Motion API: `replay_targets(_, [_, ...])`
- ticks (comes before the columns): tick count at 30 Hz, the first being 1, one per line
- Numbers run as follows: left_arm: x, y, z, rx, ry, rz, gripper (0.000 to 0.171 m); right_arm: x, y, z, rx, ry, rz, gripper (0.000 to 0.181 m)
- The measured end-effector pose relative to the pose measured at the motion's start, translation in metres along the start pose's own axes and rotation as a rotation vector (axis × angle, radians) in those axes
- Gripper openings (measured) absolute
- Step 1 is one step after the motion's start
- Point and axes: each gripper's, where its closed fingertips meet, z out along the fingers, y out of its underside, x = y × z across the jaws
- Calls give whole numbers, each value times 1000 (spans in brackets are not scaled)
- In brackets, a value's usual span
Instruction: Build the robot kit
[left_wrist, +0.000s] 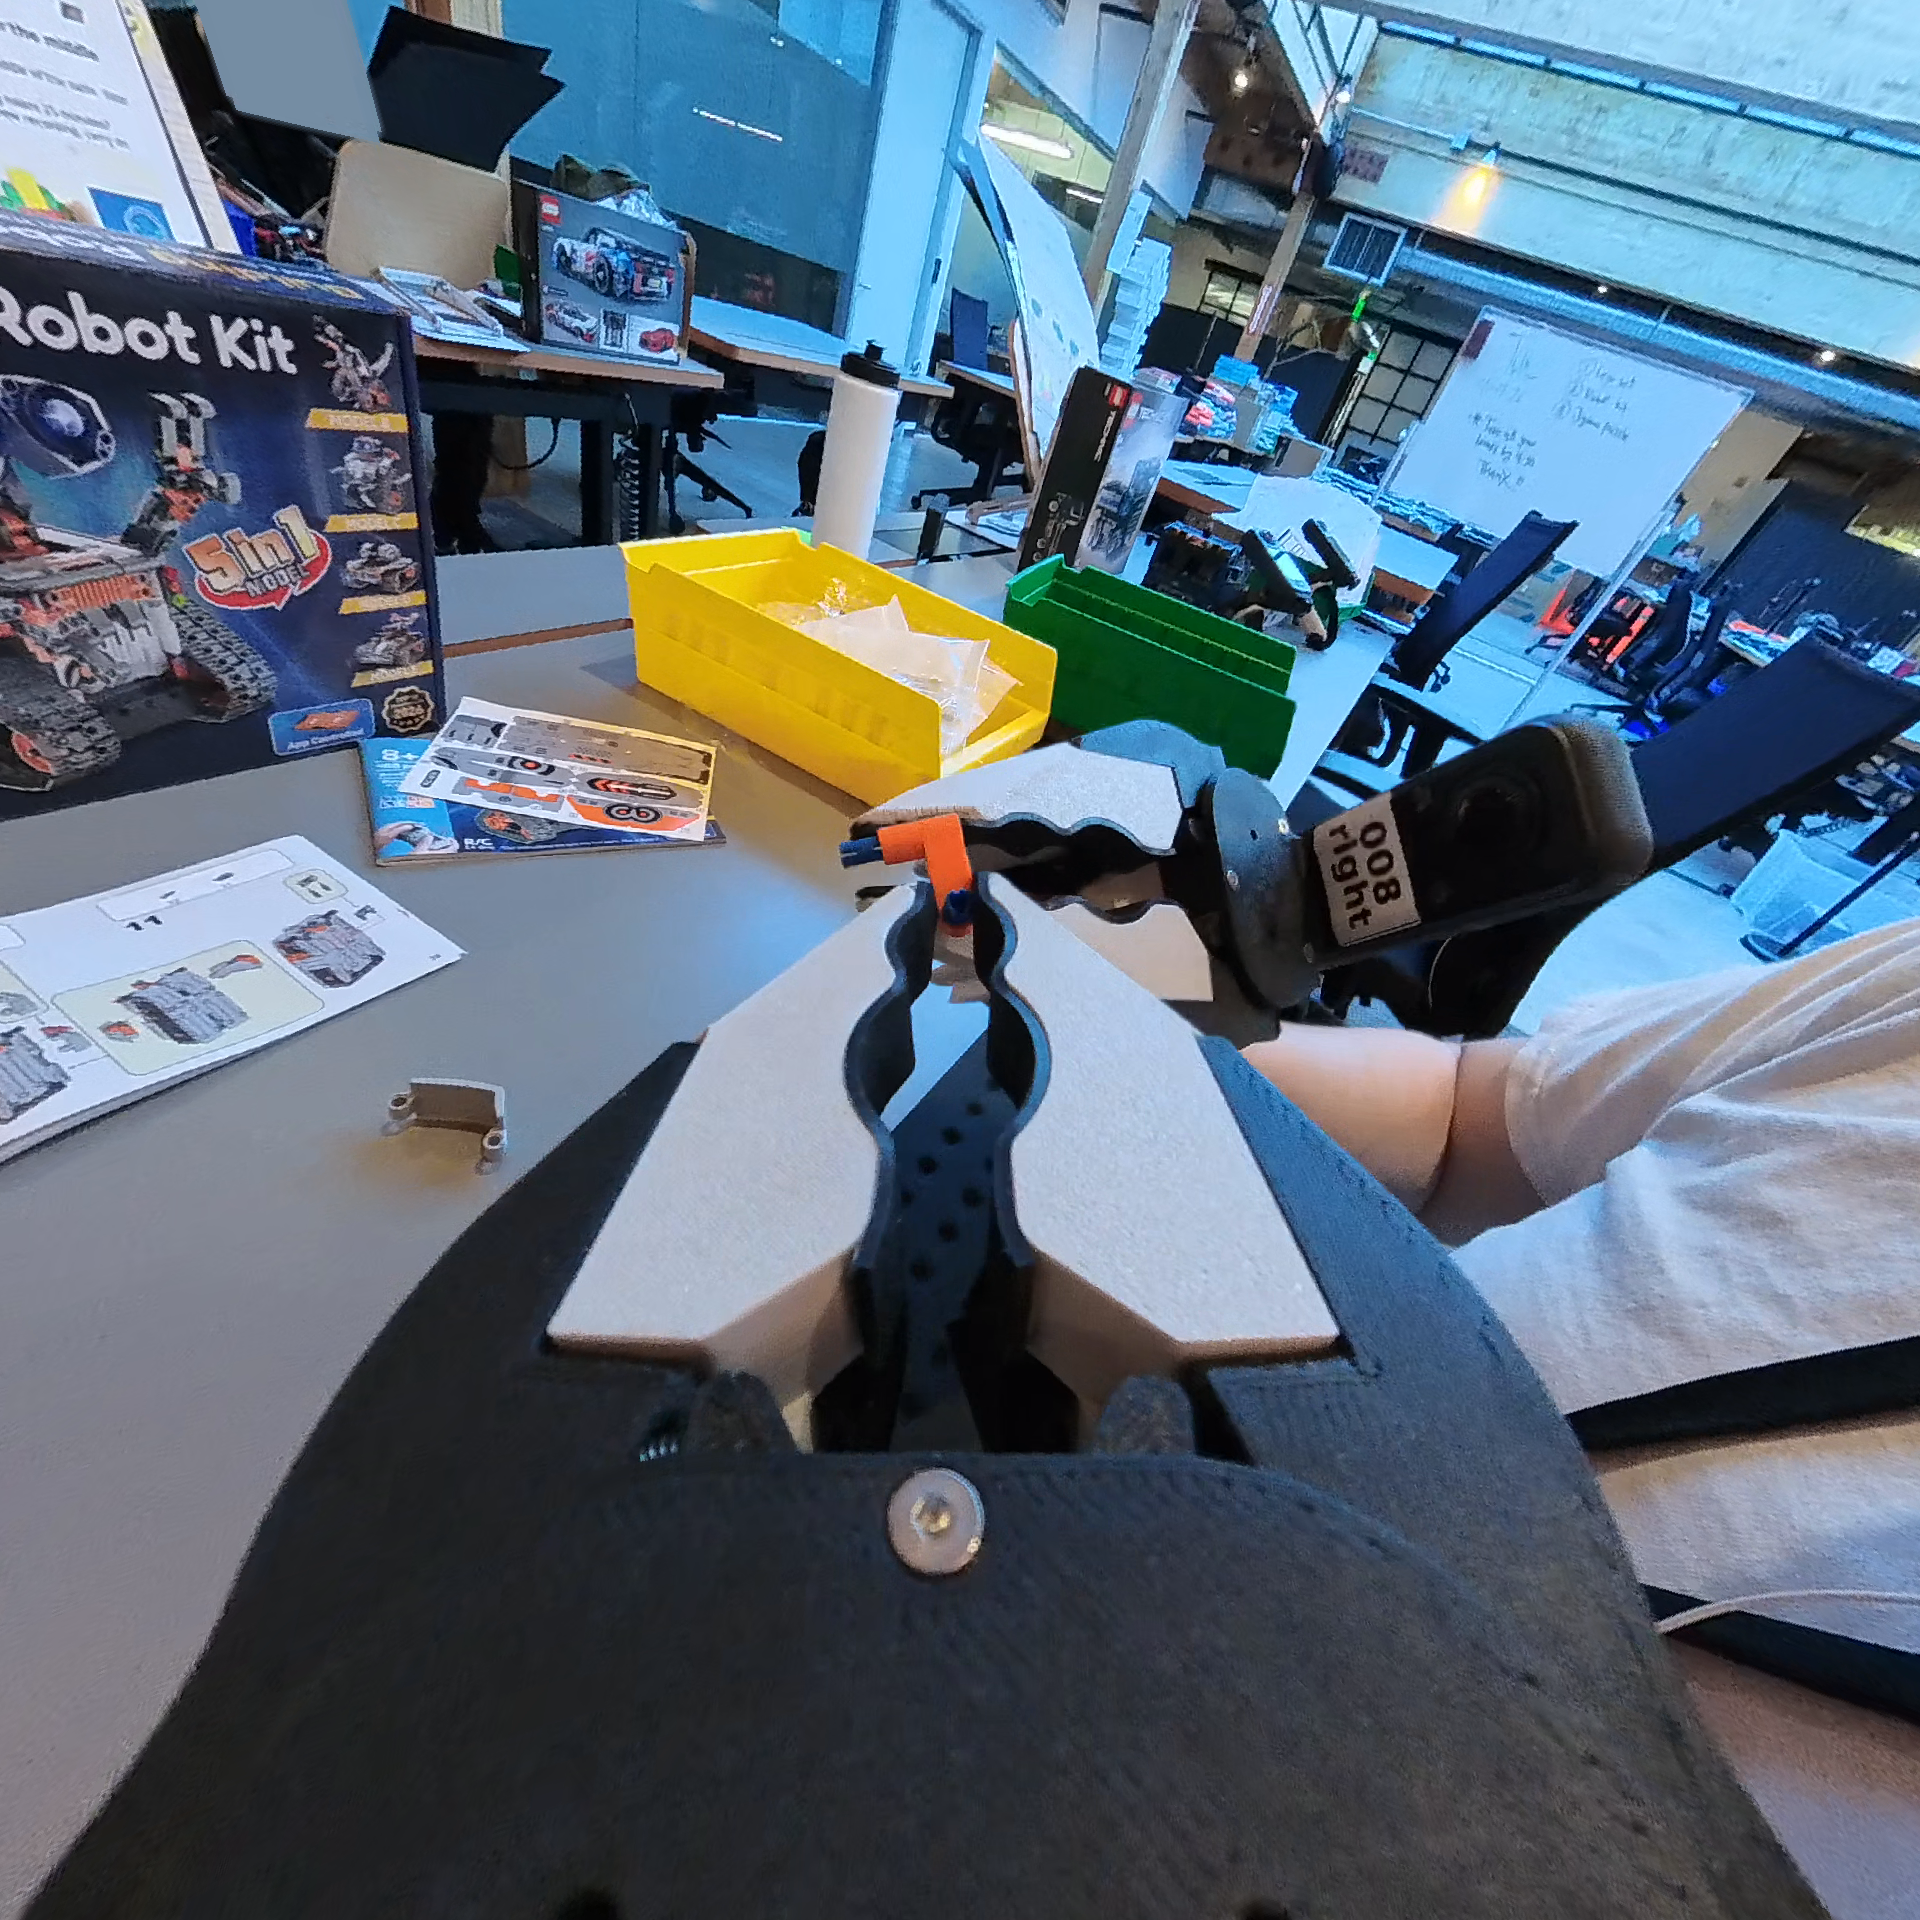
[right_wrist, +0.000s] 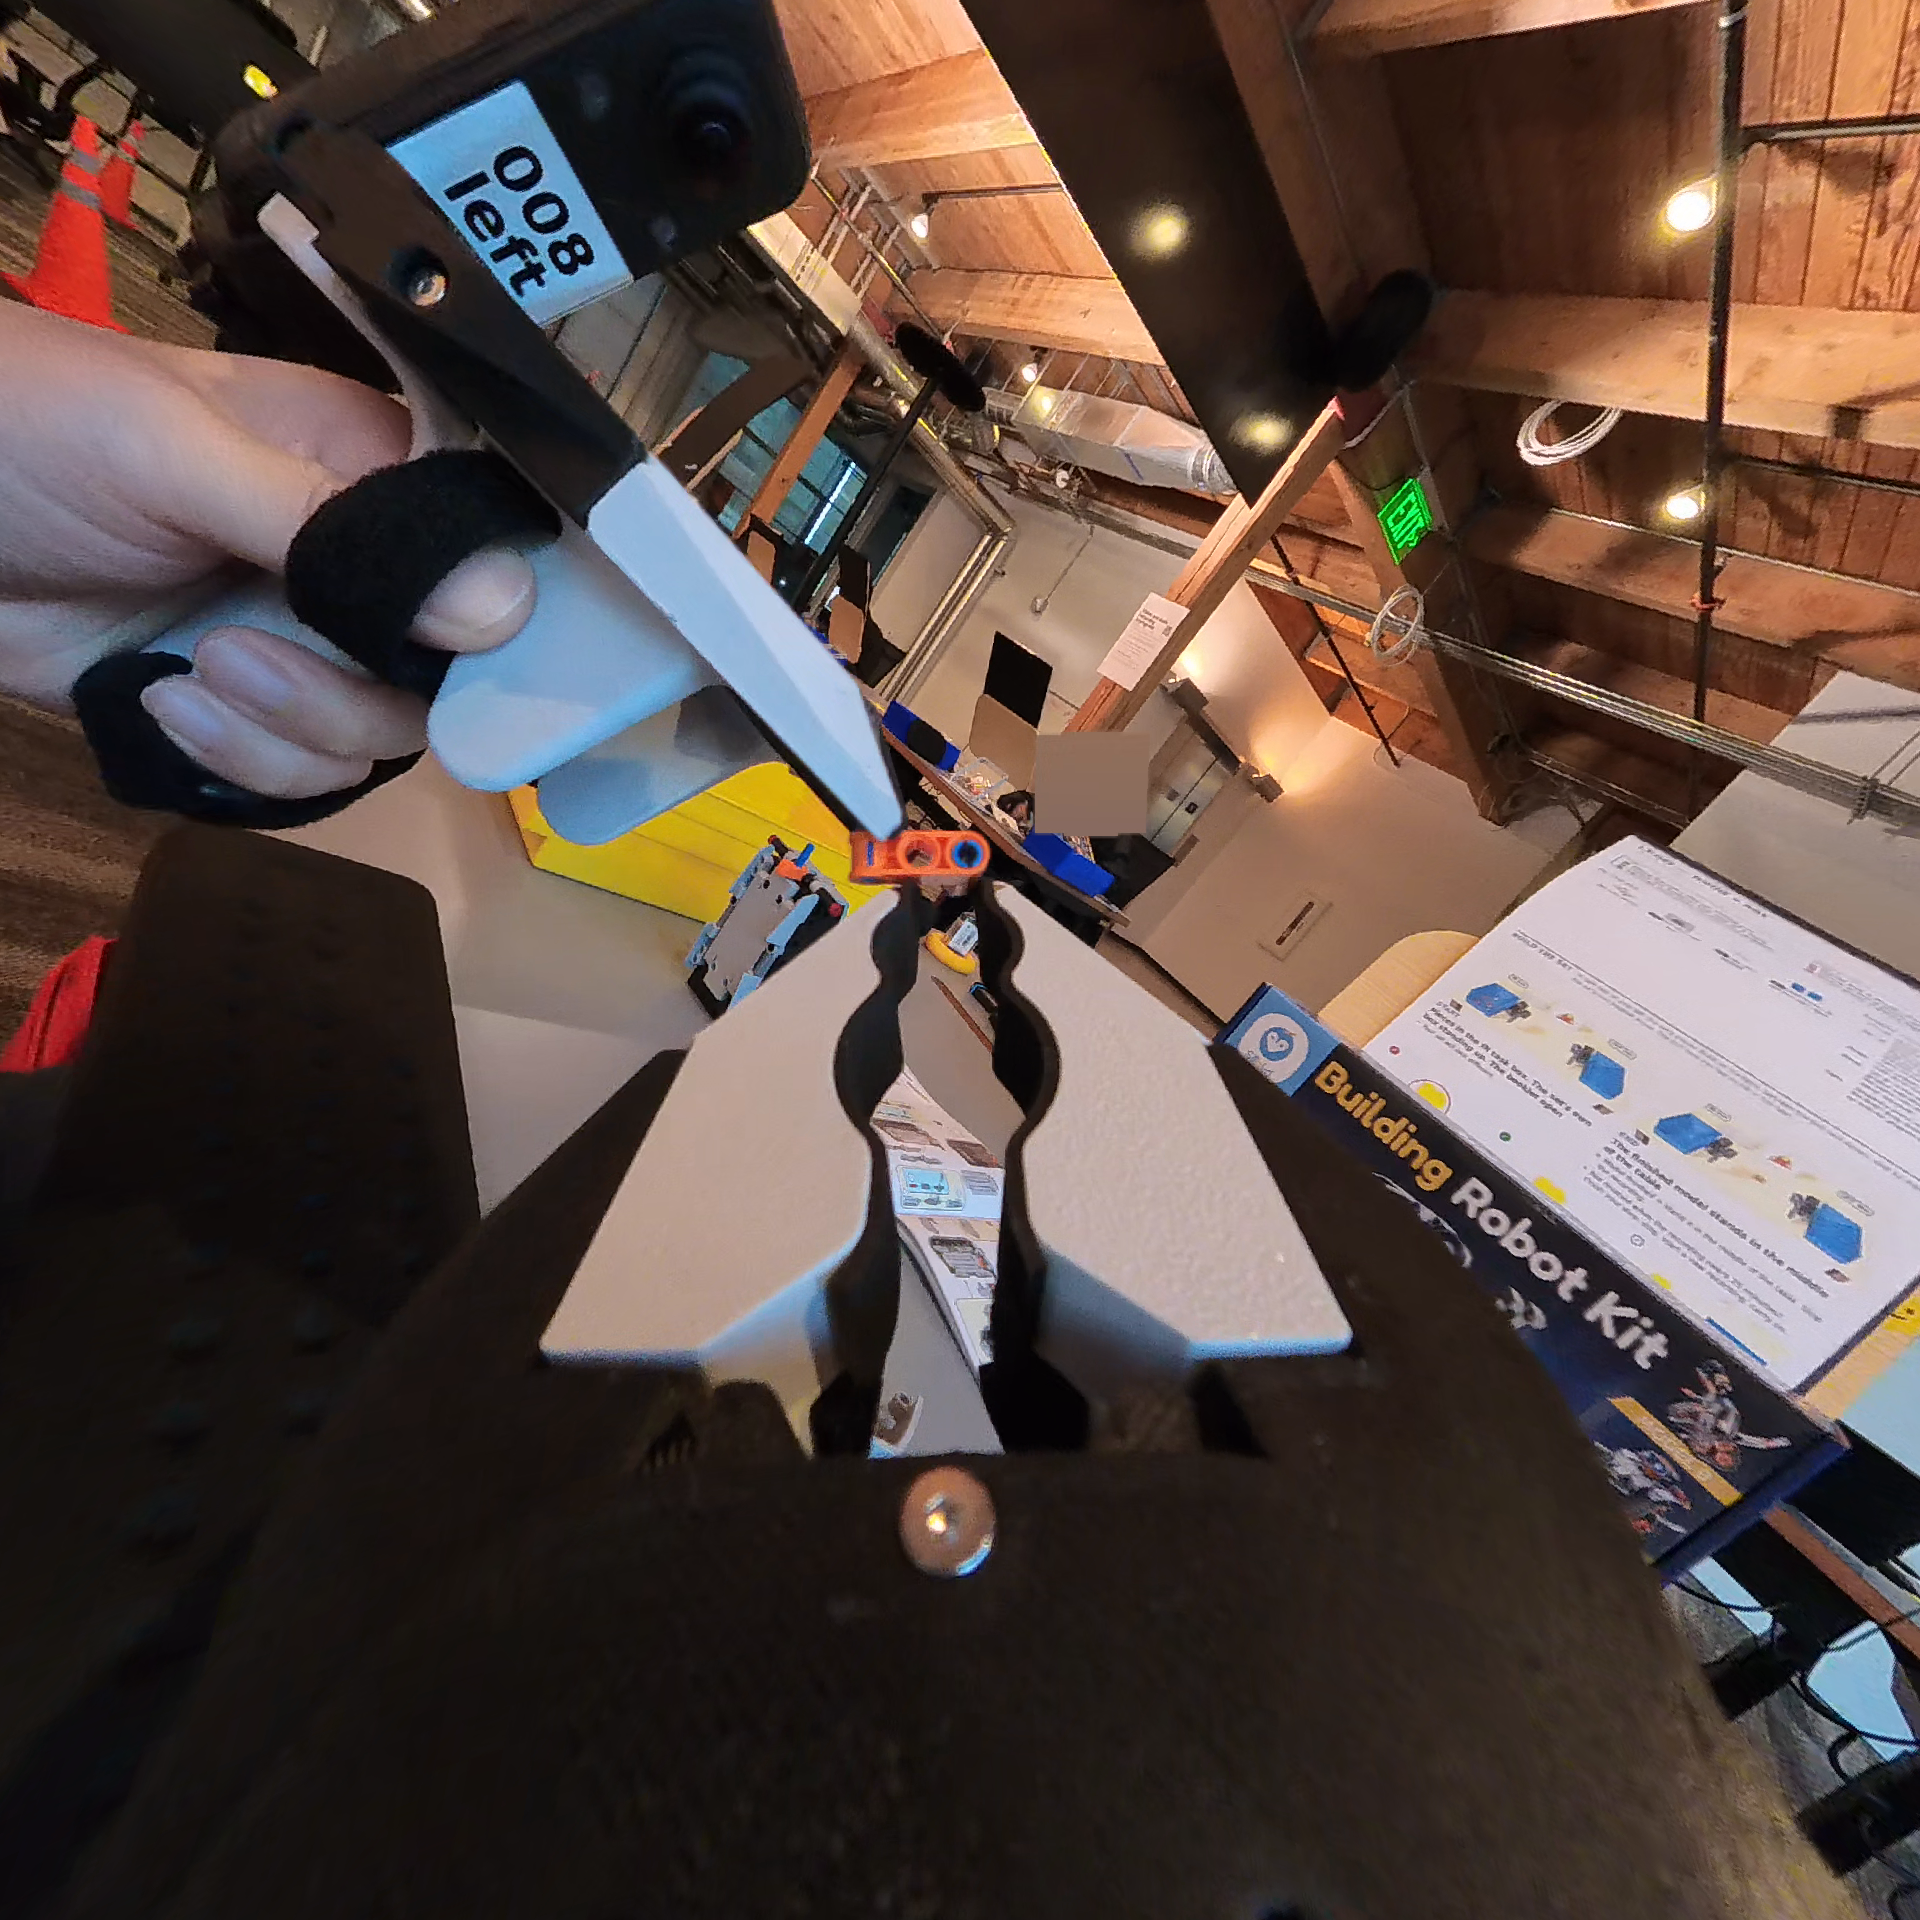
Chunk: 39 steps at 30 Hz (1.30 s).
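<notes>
A small orange connector piece (left_wrist: 930, 844) with blue pins is held in the air between both grippers. In the left wrist view my left gripper (left_wrist: 951, 906) is shut on the lower end of the piece, where a blue pin shows. The right gripper (left_wrist: 883, 847) comes in from the right and is shut on the piece's crosswise part. In the right wrist view my right gripper (right_wrist: 940, 891) is shut on the orange piece (right_wrist: 920, 854) from below. The left gripper (right_wrist: 885, 823), in a person's hand, meets the piece from the upper left.
On the grey table (left_wrist: 312, 1351) lie a small grey part (left_wrist: 452, 1112), an instruction sheet (left_wrist: 187, 987), a sticker sheet on a booklet (left_wrist: 561, 779), a robot kit box (left_wrist: 197, 540), a yellow bin (left_wrist: 727, 644) with clear bags and a green bin (left_wrist: 1153, 655). A part-built grey model (right_wrist: 764, 925) stands by the yellow bin. The grippers are tip to tip, or close to it.
</notes>
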Motion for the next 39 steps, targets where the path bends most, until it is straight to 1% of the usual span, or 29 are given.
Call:
replay_targets(4, [5, 1, 0, 3, 41, -40, 5, 1, -1, -1, 19, 12, 26, 5])
replay_targets(13, [4, 6, 1, -20, 37, -58, 5, -1, 4, -6, -1, 10, 17, 7])
replay_targets(20, [9, 8, 2, -30, 68, -79, 5, -1, -1, -11, 47, 7, -9, 5])
replay_targets(23, [7, 9, 2, -40, 63, -73, 5, -3, 3, -11, 24, -13, 11, 4])
replay_targets(27, [9, 10, 3, -30, 70, -54, 5, -1, 1, -13, 46, -4, 7, 4])
replay_targets(28, [9, 10, 3, -29, 68, -47, 7, 0, 1, -13, 46, 1, -1, 4])
replay_targets(30, [9, 12, 4, -26, 69, -45, 16, 2, 2, -13, 46, 11, -11, 4])
replay_targets(31, [9, 13, 5, -25, 72, -45, 17, 2, 2, -13, 47, 15, -17, 3])
replay_targets(34, [8, 13, 4, -6, 80, -49, 16, 3, 2, -13, 50, 18, -50, 3])
replay_targets(37, [7, 8, 1, 40, 89, -48, 10, 1, 1, -13, 53, 14, -88, 3])
replay_targets(39, [6, 9, 1, 41, 89, -47, 5, 1, 1, -13, 55, 15, -93, 4])
